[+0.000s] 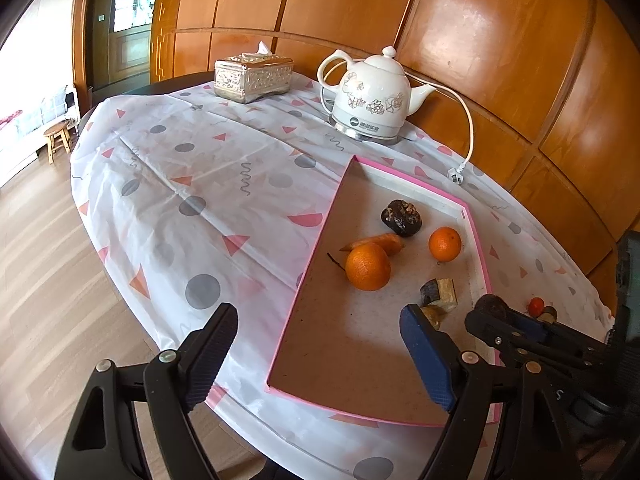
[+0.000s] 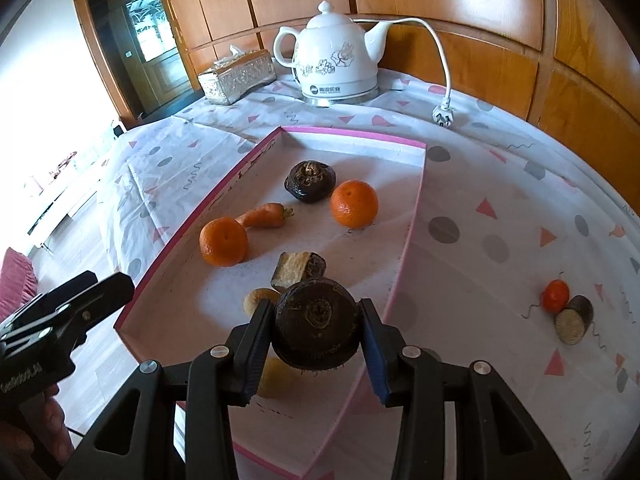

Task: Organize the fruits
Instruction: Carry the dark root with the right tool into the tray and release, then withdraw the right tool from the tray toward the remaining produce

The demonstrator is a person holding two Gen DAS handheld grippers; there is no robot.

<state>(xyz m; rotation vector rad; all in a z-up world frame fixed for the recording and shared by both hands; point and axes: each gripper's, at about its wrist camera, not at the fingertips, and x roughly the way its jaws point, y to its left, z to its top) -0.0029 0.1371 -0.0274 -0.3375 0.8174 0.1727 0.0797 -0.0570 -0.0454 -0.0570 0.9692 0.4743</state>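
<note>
Clearly the left gripper (image 1: 320,354) hangs released and empty over the near left edge of the pink tray (image 2: 412,216), while the right gripper (image 2: 312,354) is clenched on a dark round fruit (image 2: 316,326) above the tray's near end. Dropped carelessly, that fruit could roll against the cut pieces (image 2: 298,268) just beneath, or knock the near orange (image 2: 223,241). Farther in lie a carrot (image 2: 264,216), another dark fruit (image 2: 310,181) and a second orange (image 2: 354,203). On the counter (image 2: 500,184) to the right, a small orange fruit (image 2: 556,295) and a cut piece (image 2: 574,320) wait outside the tray.
</note>
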